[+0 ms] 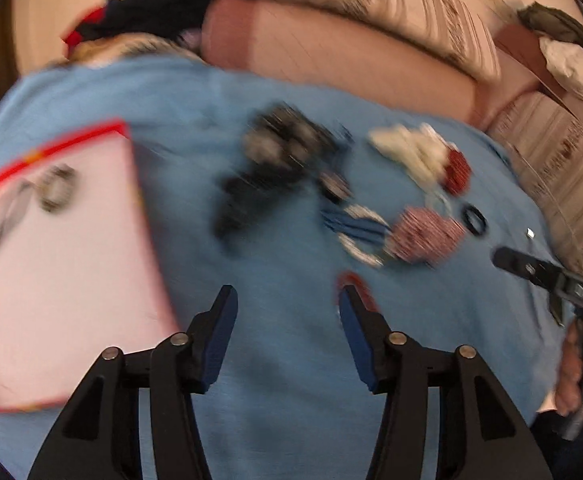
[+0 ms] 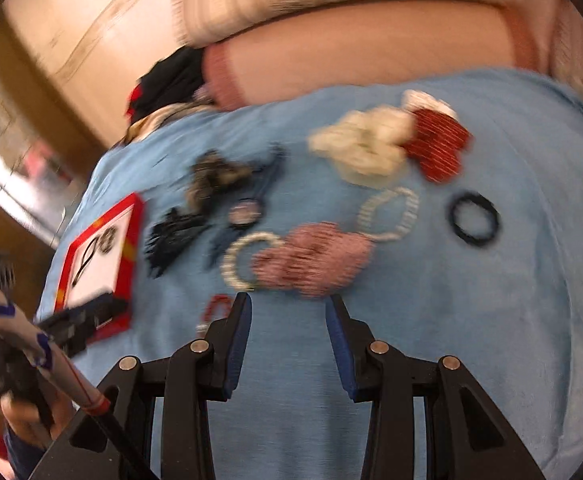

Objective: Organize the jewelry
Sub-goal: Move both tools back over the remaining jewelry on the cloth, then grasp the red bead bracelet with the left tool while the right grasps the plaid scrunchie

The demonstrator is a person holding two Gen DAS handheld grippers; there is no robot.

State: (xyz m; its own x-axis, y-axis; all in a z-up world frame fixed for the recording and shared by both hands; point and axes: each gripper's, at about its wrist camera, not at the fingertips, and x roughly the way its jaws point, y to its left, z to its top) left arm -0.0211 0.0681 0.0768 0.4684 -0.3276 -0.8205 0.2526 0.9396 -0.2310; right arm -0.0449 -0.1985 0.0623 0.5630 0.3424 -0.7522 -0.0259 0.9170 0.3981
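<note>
Both the left gripper (image 1: 287, 300) and right gripper (image 2: 288, 308) hover spread and empty over the blue cloth (image 2: 471, 300), ready to choose. Loose jewelry (image 2: 311, 258) lies scattered ahead, while the red-rimmed tray (image 1: 51, 264) at left holds what looks, through blur, like two sorted pieces.

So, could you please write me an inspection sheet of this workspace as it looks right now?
Surface: blue cloth spread over a bed.
Job's things: red-rimmed tray at the left, holding a beaded ring and a thin dark piece; pearl bracelet, black hair tie, pink scrunchie, cream scrunchie, red striped scrunchie loose on the cloth.
Clutter: dark tangled pile, too blurred to identify.
Grippers: left gripper open, empty; right gripper open, empty.
Cables: nothing seen.
Surroundings: pink pillow, patterned bedding.
</note>
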